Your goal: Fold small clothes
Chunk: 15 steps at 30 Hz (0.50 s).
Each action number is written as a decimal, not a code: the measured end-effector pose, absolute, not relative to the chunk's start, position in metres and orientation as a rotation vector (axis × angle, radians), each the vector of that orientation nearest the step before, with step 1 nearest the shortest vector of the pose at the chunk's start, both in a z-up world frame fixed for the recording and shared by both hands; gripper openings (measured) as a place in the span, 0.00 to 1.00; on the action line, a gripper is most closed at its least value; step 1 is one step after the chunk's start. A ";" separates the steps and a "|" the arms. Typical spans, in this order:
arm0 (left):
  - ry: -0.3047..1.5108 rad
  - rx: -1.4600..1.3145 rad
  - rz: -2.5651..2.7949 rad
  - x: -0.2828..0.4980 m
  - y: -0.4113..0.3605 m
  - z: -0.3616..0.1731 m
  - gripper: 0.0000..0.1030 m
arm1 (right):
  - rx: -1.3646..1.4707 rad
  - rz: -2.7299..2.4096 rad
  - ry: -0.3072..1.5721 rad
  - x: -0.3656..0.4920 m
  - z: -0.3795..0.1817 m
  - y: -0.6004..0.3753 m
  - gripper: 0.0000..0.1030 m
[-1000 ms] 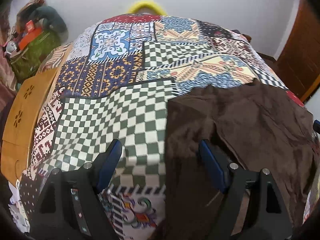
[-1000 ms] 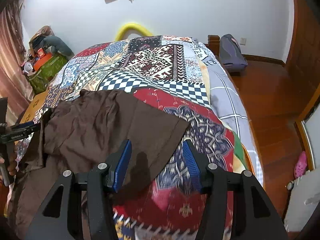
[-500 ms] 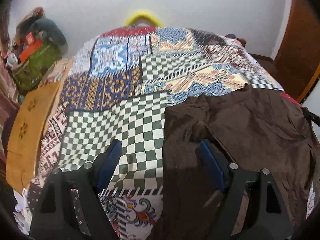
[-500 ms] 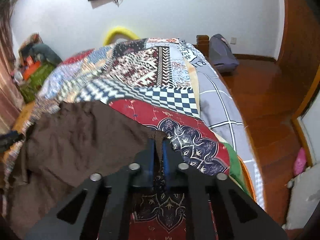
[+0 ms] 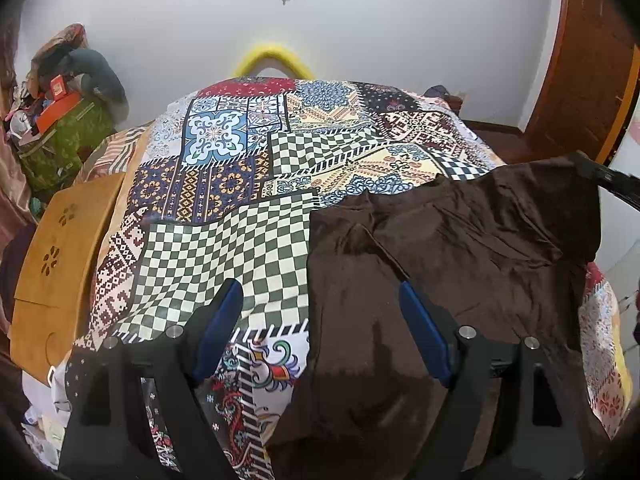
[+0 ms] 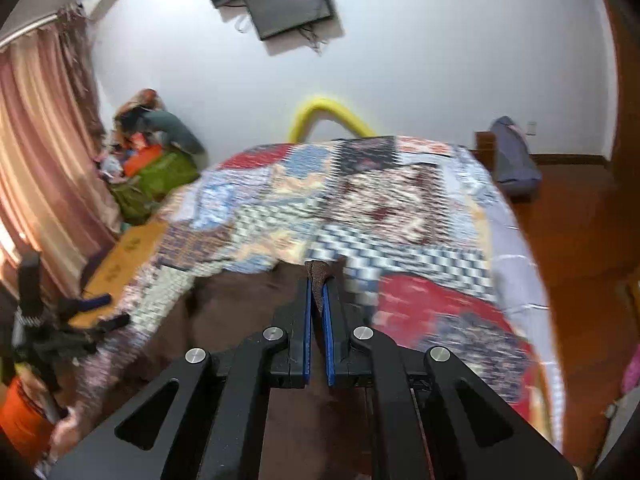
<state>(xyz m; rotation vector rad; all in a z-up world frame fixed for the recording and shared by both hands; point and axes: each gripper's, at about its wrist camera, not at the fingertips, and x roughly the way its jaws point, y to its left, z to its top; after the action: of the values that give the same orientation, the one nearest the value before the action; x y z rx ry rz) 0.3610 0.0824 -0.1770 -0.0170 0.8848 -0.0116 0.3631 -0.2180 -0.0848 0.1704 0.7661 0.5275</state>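
A dark brown garment (image 5: 460, 264) lies on the patchwork bedspread (image 5: 248, 184), on its right half. My left gripper (image 5: 320, 320) is open above the garment's near left edge, its right finger over the cloth. My right gripper (image 6: 317, 292) is shut on a corner of the brown garment (image 6: 248, 304) and holds it raised above the bed. In the left wrist view that lifted corner stands up at the far right, beside the right gripper's black body (image 5: 616, 184). The left gripper also shows in the right wrist view (image 6: 92, 312), open at the far left.
A wooden bedside board (image 5: 52, 272) runs along the bed's left side. A green bag with clutter (image 5: 60, 136) stands by the wall. A yellow arch (image 5: 274, 58) rises behind the bed. A grey bag (image 6: 512, 160) lies on the wooden floor (image 6: 576, 220) at right. Curtain (image 6: 36, 152) hangs left.
My right gripper closed on the garment's right corner and lifted it up and leftward. The garment's right side rose off the bed. My left gripper stayed open and rose slightly.
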 end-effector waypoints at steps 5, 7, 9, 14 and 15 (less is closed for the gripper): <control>0.887 0.008 -0.022 0.351 0.085 -0.179 0.78 | 0.178 0.590 0.816 0.379 -0.105 -0.168 0.05; 0.886 0.028 -0.017 0.348 0.085 -0.181 0.78 | 0.158 0.618 0.855 0.385 -0.118 -0.148 0.05; 0.889 0.040 -0.015 0.345 0.087 -0.184 0.78 | 0.146 0.666 0.906 0.385 -0.132 -0.133 0.05; 0.914 0.032 -0.010 0.347 0.091 -0.195 0.78 | 0.054 0.760 0.987 0.367 -0.159 -0.104 0.09; 0.921 0.027 -0.009 0.349 0.091 -0.197 0.78 | 0.026 0.766 0.995 0.362 -0.162 -0.101 0.09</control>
<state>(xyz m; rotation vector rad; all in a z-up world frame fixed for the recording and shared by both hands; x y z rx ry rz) 0.3491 0.0909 -0.1972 0.0268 0.9206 -0.0087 0.3622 -0.1007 -0.1616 0.0262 0.9954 0.7655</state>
